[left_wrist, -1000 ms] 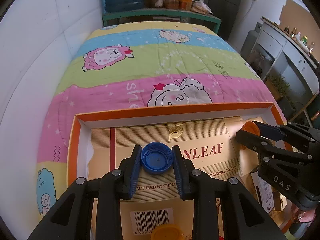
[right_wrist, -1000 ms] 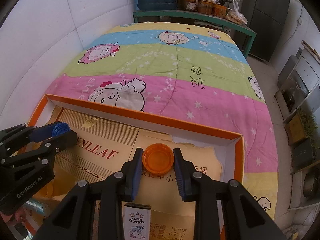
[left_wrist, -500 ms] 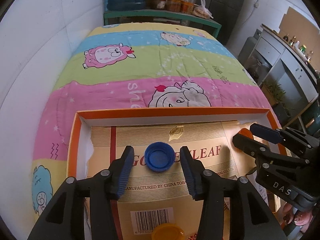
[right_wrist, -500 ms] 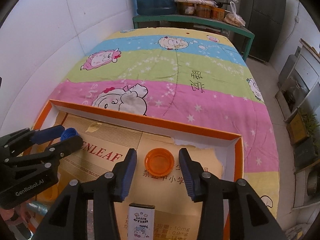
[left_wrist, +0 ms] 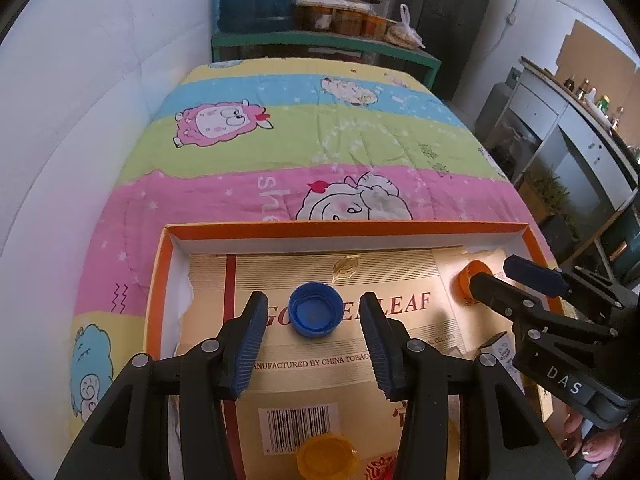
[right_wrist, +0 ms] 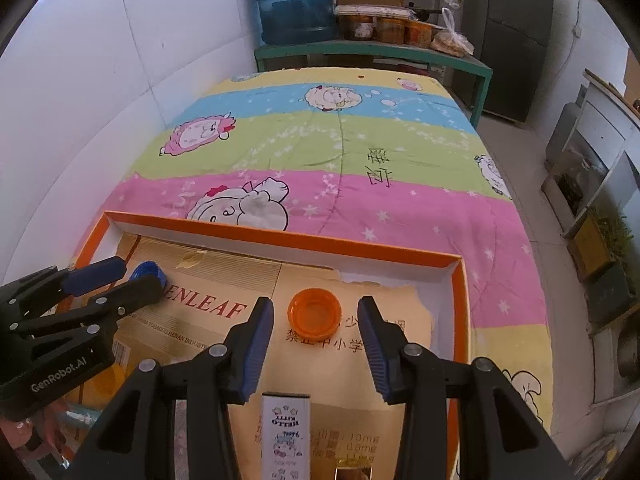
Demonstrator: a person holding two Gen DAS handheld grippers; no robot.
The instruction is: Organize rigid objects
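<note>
Both jaws have just been opening. My left hand-held gripper [left_wrist: 314, 334] stands open around the blue cap [left_wrist: 316, 314], my right hand-held gripper [right_wrist: 316, 338] around the orange cap [right_wrist: 314, 313]; both caps apparently rest released on the tray [left_wrist: 344, 229] floor. Placement looks done.

Between my left gripper's [left_wrist: 314, 338] ribbed blue rubbery pads [left_wrist: 250, 346] a blue cap [left_wrist: 315, 315] is lying, smooth plastic and faintly glossy. Under it the tray's [left_wrist: 344, 229] floor is showing as printed cardboard with a soft golden sheen, torn ragged at its edges; the tray's rim is looking like matt orange card. Ahead of me the quilt [left_wrist: 280, 148] is looking like soft, stitched, matt cloth. Between my right gripper's [right_wrist: 316, 342] pads an orange cap [right_wrist: 315, 313] is glowing, translucent plastic. My gripper arms are looking like matt black plastic with small metal rivets.
</note>
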